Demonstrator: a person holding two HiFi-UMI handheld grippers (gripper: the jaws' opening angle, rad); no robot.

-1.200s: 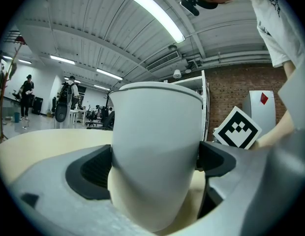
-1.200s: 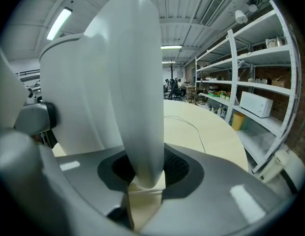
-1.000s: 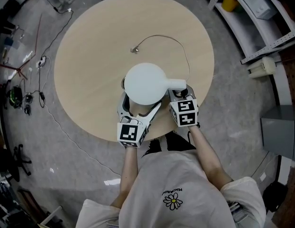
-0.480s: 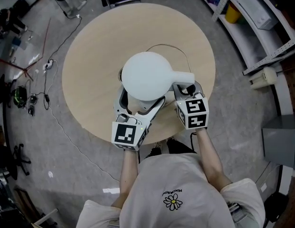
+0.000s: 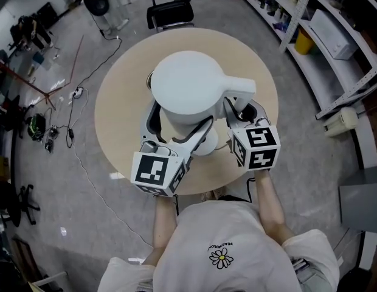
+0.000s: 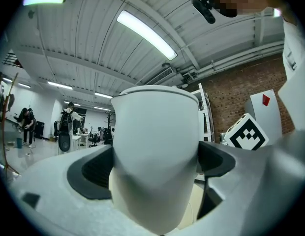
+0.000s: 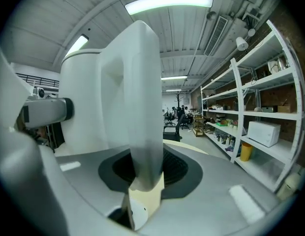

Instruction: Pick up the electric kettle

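The white electric kettle [image 5: 188, 90] hangs above the round wooden table [image 5: 118, 114], held from both sides. My left gripper [image 5: 176, 129] is shut on the kettle's body [image 6: 155, 151], which fills the gap between its jaws. My right gripper [image 5: 238, 109] is shut on the kettle's handle [image 7: 135, 107], which juts out to the right [image 5: 237, 90]. The kettle's round white base [image 5: 207, 143] stays on the table below and peeks out under the handle [image 7: 137, 214]. The kettle hides the base's cord.
A black chair [image 5: 170, 11] stands behind the table. Metal shelves with boxes and a yellow tub [image 5: 322, 17] run along the right. Cables and gear [image 5: 61, 102] lie on the floor at the left.
Both grippers have risen together with the kettle, which has come off its base and looks larger and closer to the head camera.
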